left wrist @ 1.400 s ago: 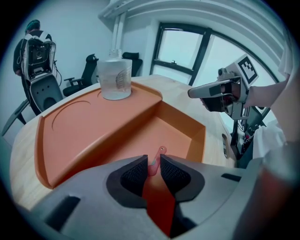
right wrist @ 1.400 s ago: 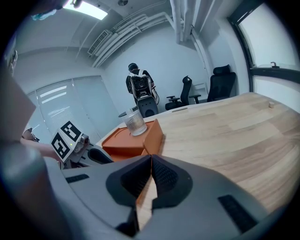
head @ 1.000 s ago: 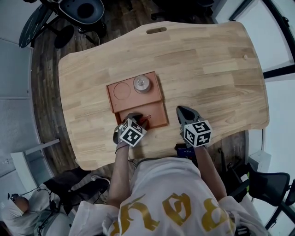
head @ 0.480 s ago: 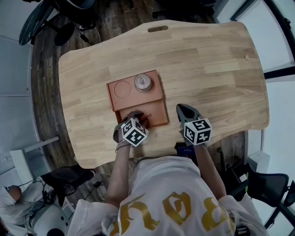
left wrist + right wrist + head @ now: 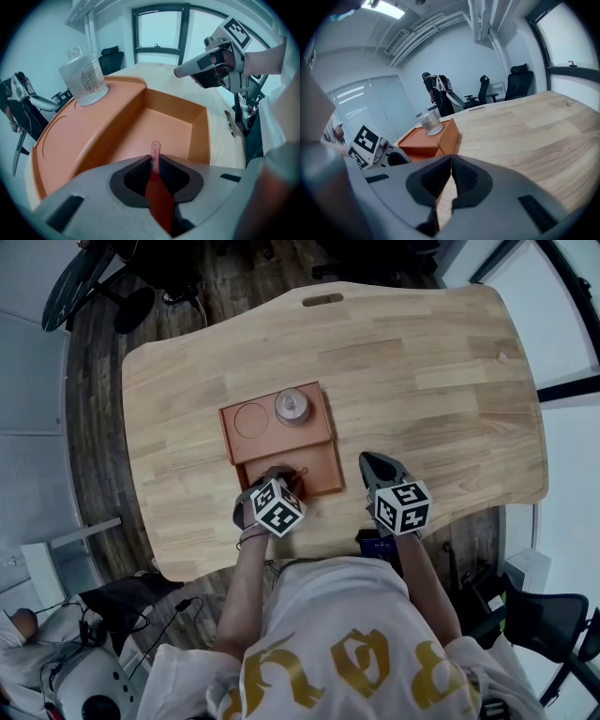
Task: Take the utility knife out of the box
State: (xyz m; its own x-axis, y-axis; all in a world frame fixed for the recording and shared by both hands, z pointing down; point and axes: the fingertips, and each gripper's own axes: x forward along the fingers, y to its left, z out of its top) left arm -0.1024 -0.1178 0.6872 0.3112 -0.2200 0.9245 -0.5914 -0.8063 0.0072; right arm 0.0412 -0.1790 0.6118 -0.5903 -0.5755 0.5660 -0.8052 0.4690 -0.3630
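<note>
In the head view, the left gripper (image 5: 279, 478) sits just left of centre, reaching into the lower compartment of the orange box (image 5: 322, 468). Its own view shows the jaws clamped on the utility knife (image 5: 155, 150), a thin red strip pinched flat between the pads. The short tip pokes out ahead, over the compartment floor. The knife's long axis runs straight along the jaws, pointing at the far wall of the box, which lies toward the top of the head view. I cannot tell whether the knife rests on the floor or is already raised off it.

On the raised shelf of the box, further up the frame, stands a glass jar (image 5: 291, 407), well clear of the knife.

To the right, the right gripper (image 5: 379, 467) lies on the wooden table (image 5: 422, 381) beside the box. Its jaws are pressed together with nothing between them.

Since the left gripper already has the knife, the move probably turns on lifting it above the box walls, then drawing it back toward the bottom of the frame.
</note>
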